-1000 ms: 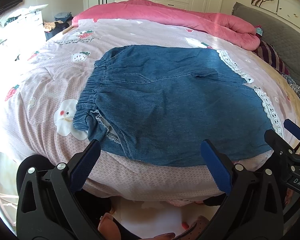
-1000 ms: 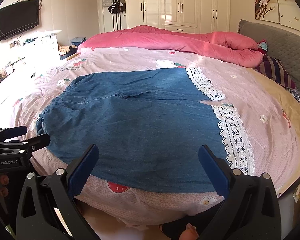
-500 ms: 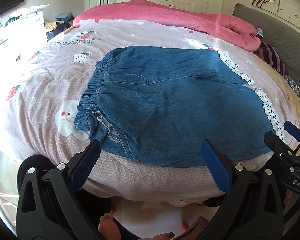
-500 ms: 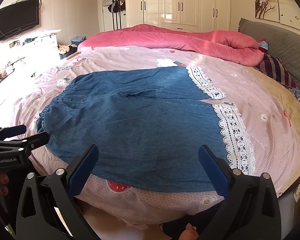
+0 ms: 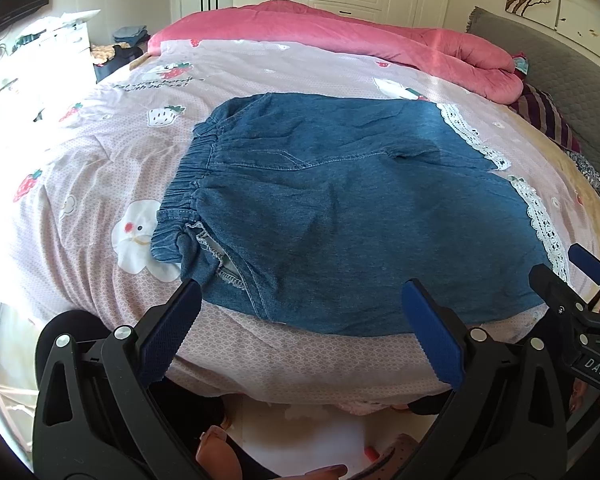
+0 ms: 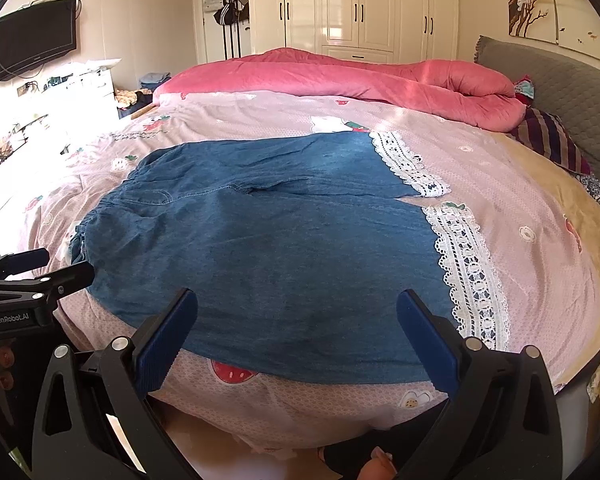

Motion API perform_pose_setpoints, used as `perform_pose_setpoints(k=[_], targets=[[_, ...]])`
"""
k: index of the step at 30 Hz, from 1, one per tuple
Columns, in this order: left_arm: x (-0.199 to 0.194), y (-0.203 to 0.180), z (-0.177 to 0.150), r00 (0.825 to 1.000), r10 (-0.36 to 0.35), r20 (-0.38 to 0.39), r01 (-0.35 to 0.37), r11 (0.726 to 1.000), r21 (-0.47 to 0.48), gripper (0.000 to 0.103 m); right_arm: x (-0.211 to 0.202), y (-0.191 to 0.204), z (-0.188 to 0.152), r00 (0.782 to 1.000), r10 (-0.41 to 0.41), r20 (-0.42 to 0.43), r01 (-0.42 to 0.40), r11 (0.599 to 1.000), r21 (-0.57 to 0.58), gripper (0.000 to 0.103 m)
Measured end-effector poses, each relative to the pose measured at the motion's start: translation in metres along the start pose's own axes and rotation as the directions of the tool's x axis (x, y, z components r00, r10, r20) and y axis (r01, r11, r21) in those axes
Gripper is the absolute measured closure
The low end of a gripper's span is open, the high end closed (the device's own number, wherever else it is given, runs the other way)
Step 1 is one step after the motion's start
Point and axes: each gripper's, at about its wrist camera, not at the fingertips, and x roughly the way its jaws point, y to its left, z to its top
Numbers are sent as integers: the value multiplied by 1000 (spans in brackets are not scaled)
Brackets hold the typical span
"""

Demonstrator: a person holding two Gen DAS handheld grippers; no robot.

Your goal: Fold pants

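The denim pants [image 5: 340,216] are lying flat at the frame's center on the bed [image 5: 100,168]. They look soft and limp, best pinched at the waistband [image 5: 188,184] and the lace hem [image 6: 468,272]. Both the left tool [image 5: 300,332] and the right tool [image 6: 296,332] are gaping wide, holding nothing; bare quilt is lying all around.
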Motion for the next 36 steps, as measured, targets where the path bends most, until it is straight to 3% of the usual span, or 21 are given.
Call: perform_pose_setpoints(k=[10,17,28,36], targets=[[8,7,6,1000,-14,1,14,1000,-8,9,15,-3,4,999,38,-12,-38,999,1,4],[31,30,29,1000,-5,-21,5,1000,-7,9,36,-7,18,997,67,-25,-67,998,-16,4],[90,88,124,995,104,-5,-104,994,21,9,92,-2,81,990,127,-55,-131,988,-81,4],[142,109,173,997,57,-53,-55,998,35,11,154,7,136,971,203,-125,-217,969,-115,4]])
